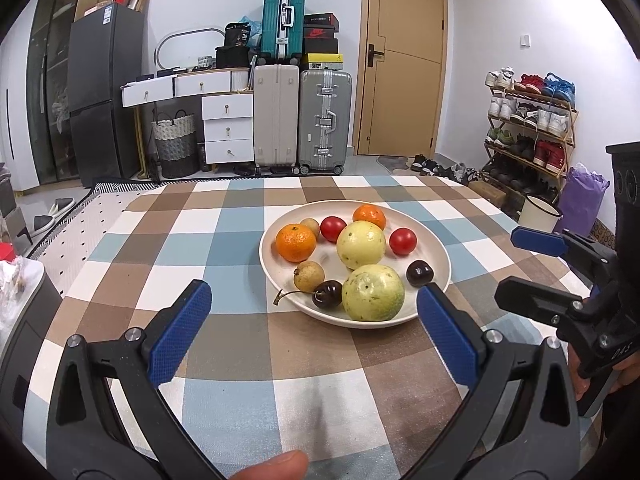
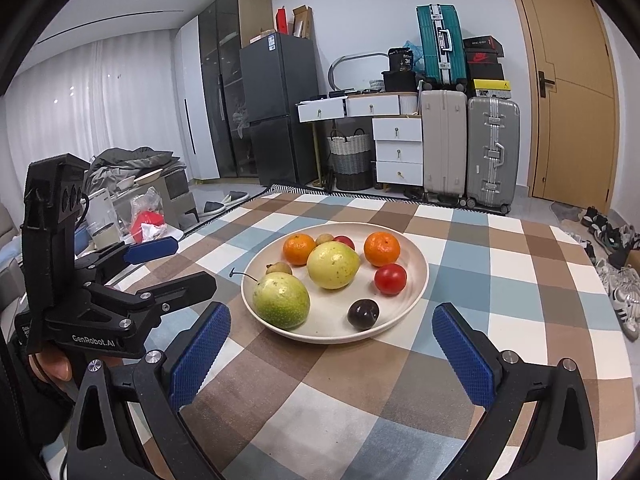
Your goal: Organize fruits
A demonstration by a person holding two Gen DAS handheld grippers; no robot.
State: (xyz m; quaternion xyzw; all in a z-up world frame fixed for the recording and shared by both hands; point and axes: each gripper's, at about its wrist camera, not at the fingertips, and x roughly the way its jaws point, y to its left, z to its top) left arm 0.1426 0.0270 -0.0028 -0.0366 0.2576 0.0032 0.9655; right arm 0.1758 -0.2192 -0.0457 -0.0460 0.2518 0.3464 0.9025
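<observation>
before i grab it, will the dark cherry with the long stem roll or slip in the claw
Probably rolls: the stemmed cherry is small, round and glossy, lying loose on the plate. Its shiny skin may slip from the pads. It touches the green guava, so closing on it may nudge that.

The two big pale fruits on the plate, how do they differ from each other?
The front fruit is greener, with a green blush low on its skin; the middle fruit is pale yellow all over. The front fruit lies by the plate's near rim beside a stemmed cherry; the middle fruit sits near the centre among tomatoes and oranges. Both are round, speckled, and far bigger than the other fruits.
</observation>
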